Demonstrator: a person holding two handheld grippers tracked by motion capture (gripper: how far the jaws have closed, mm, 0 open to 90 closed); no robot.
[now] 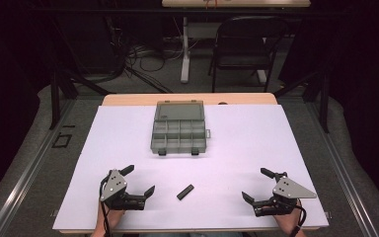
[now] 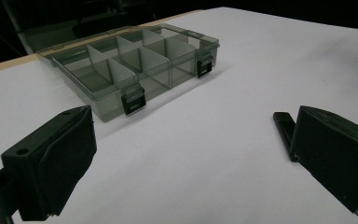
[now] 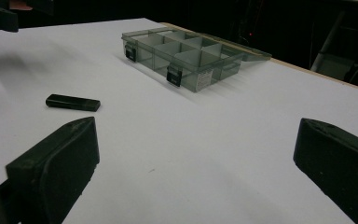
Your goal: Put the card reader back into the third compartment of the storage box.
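On the white table (image 1: 256, 133), far side, sits a grey compartment box (image 1: 179, 133), lid open. Left gripper (image 1: 139, 180) and right gripper (image 1: 256, 185) rest near the front edge, jaws spread wide, empty. Between them lies a small black stick (image 1: 185, 191), untouched.

The place looked like a lab or recording studio. A white sheet (image 1: 256, 133) covered a wooden table (image 1: 128, 99) ringed by black curtains (image 1: 360, 74). Loose cables (image 1: 143, 61) sprawled over the grey carpet behind it, beside a folding metal chair (image 1: 244, 47) and the white leg of a second desk (image 1: 185, 49).
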